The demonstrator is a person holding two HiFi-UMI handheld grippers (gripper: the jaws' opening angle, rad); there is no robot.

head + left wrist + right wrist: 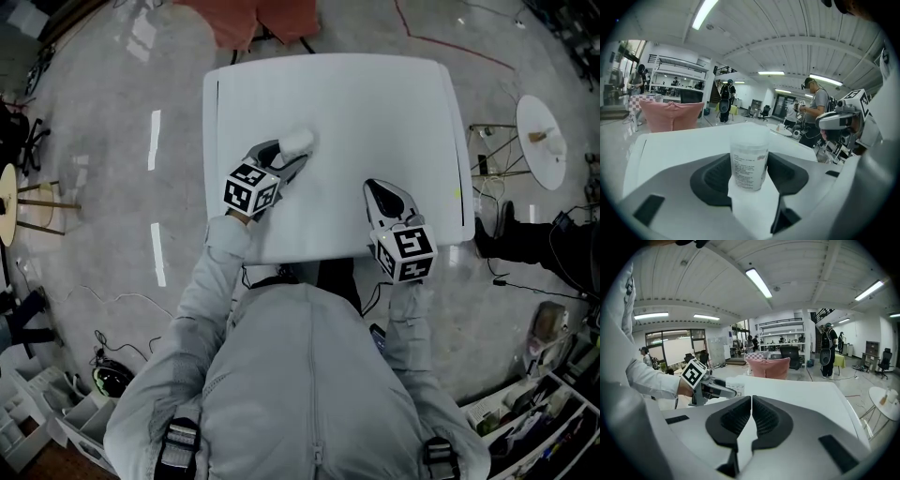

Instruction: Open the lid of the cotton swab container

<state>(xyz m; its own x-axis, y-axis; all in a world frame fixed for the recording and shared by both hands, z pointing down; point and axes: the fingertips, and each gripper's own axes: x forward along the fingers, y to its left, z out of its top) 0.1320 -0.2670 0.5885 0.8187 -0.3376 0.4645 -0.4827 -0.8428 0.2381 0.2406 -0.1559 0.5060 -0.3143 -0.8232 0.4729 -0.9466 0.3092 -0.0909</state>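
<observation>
The cotton swab container is a small translucent tub with a white lid on and a printed label, standing upright on the white table left of centre. My left gripper reaches it from the near left, and its dark pads press on both sides of the container, lid still shut. My right gripper rests over the table to the right, a good way from the container, jaws shut and empty. The right gripper view shows the left gripper at the container.
The table's near edge lies just before my body. A round side table and cables stand on the floor to the right. Pink cloth lies beyond the far edge. Other people stand far off in the hall.
</observation>
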